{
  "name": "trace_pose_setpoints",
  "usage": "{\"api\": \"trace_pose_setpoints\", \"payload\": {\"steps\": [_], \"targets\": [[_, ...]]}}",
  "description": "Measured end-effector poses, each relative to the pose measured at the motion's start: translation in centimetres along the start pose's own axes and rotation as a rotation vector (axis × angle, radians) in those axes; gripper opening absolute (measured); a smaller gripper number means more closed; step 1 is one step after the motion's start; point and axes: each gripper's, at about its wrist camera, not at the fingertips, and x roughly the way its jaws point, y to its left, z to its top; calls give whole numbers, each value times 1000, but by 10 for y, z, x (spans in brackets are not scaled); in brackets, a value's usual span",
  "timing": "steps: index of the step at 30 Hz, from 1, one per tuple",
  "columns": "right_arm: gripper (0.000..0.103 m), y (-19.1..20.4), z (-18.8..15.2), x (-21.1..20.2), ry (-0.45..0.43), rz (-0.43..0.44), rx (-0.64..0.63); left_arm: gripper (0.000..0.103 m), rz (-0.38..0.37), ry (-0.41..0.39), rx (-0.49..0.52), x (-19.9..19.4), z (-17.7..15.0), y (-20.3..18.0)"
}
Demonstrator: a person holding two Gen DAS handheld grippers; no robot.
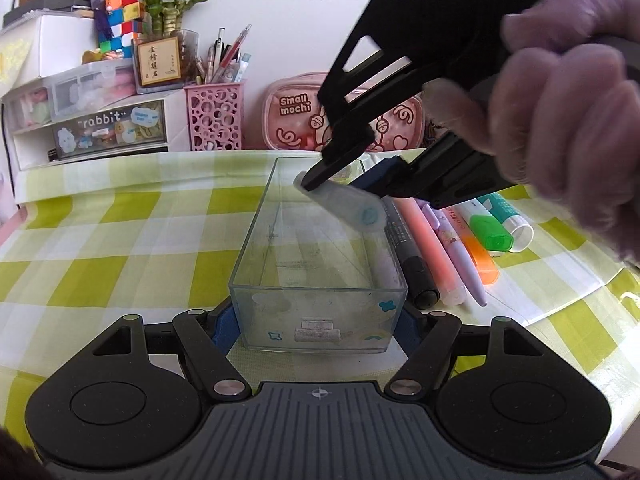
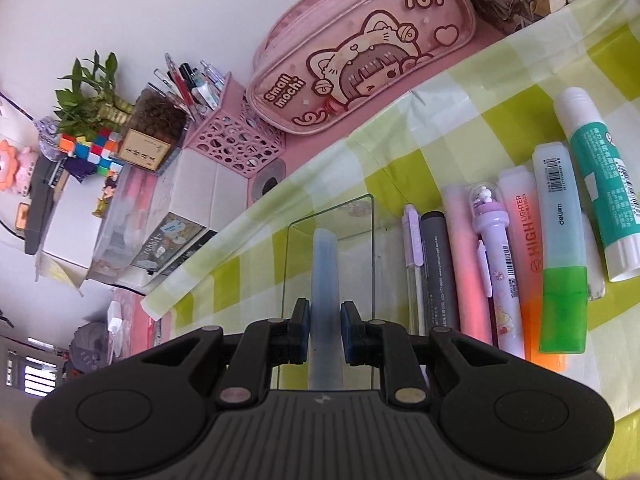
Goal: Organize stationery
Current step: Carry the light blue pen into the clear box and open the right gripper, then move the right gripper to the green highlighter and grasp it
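A clear plastic box (image 1: 256,240) stands on the checked cloth, and my left gripper (image 1: 316,330) is shut on its near end, one finger on each side. My right gripper (image 1: 340,182) hovers over the box's far right part, shut on a pale blue highlighter (image 1: 344,204) that tilts down into the box. In the right wrist view the highlighter (image 2: 325,276) runs forward between my right gripper's (image 2: 325,330) fingers, over the box (image 2: 296,248). A row of pens, highlighters and a glue stick (image 2: 600,196) lies to the right of the box.
A pink "Small mochi" pencil case (image 1: 292,120) and a pink pen holder (image 1: 214,118) stand behind the box. A drawer unit (image 1: 92,124) with a cube and plant is at the back left. The table edge falls away at right.
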Motion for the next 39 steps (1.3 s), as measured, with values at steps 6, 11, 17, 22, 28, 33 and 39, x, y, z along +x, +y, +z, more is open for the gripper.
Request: {"api": "trace_pose_setpoints", "payload": {"steps": [6, 11, 17, 22, 28, 33, 39], "targets": [[20, 8, -2, 15, 13, -31, -18, 73, -6, -1, -1, 0, 0, 0], [22, 13, -1, 17, 38, -9, -34, 73, -11, -3, -7, 0, 0, 2], [22, 16, -2, 18, 58, -15, -73, 73, -8, -2, -3, 0, 0, 1], [23, 15, -2, 17, 71, -16, -79, 73, -7, -2, -1, 0, 0, 1], [33, 13, -6, 5, 71, 0, -103, 73, -10, -3, -4, 0, 0, 2], [40, 16, -15, -14, 30, 42, -148, 73, -10, -3, -5, -1, 0, 2], [46, 12, -27, -37, -34, 60, -195, 73, -12, -4, -5, -1, 0, 2]]}}
